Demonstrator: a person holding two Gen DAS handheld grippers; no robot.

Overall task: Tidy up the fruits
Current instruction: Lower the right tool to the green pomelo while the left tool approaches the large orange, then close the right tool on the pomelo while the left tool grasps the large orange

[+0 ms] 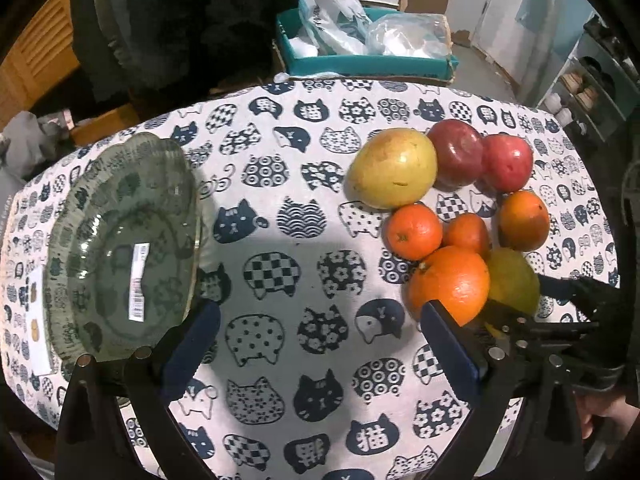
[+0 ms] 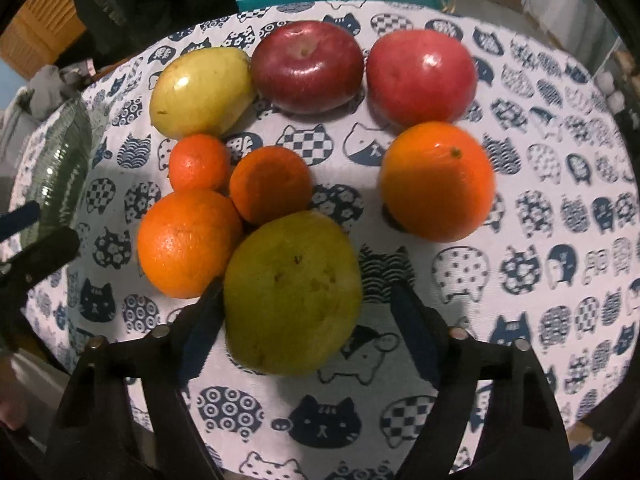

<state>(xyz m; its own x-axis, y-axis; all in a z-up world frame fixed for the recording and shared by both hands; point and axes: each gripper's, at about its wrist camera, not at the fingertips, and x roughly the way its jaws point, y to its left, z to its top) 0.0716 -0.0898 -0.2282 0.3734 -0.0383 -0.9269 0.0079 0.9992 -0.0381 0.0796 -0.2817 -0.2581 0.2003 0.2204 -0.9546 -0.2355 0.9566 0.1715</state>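
1. The right gripper [image 2: 304,320] stands over a cat-print tablecloth [image 2: 520,280], its jaws part-open around a green pear [image 2: 292,292]; the left pad sits at the fruit's skin, the right pad stands clear of it.
2. The left gripper [image 1: 320,344] hangs with jaws wide and nothing between them, one finger overlapping the edge of a glass plate [image 1: 120,240], the other in front of a large orange [image 1: 450,284].
3. Beyond the pear lie two small tangerines [image 2: 198,162] and another orange [image 2: 438,182], the nearer fruits touching.
4. Farthest back sit a yellow-green pear [image 2: 200,92] and two red apples [image 2: 306,68].
5. A teal box [image 1: 360,64] of plastic bags stands behind the table.
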